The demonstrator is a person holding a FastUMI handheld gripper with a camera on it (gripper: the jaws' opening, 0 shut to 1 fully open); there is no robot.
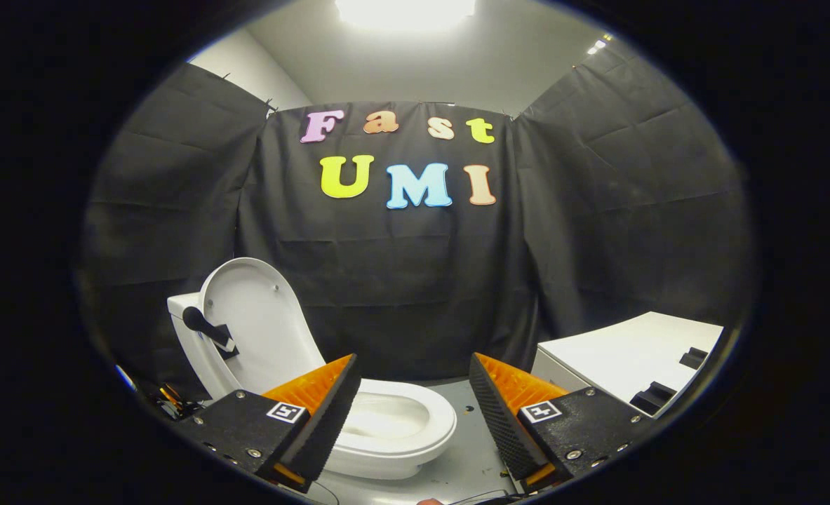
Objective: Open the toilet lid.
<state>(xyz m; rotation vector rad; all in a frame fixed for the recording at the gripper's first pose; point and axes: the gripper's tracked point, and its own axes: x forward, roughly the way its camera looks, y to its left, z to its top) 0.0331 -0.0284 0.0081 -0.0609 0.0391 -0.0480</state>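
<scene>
The lid (pixel 257 326) already stands raised, leaning back against the tank (pixel 183 330) at the rear of the toilet (pixel 386 428), so the task looks done or all but done. The gripper (pixel 412 400) hangs spread and released, its fingers well apart and holding nothing; the gap between them frames bare floor (pixel 467 449) and the near right side of the seat (pixel 436 421).

The toilet sits ahead and to the left of the fingers, with the bowl partly behind the left finger (pixel 330 407). The lid lies farther off, beyond that finger and above it, its long axis running up and slightly back from the hinge. Any further push on the lid would need the gripper swung left and forward, over the bowl.

A dark handle-like fitting (pixel 208 328) juts from the tank side beside the lid; what it is, I cannot say for sure. The hinge is hidden behind the left finger. A white cabinet (pixel 618 358) stands off to the right, cut off at its far corner, and some cables (pixel 169 400) lie on the floor left of the toilet base
</scene>
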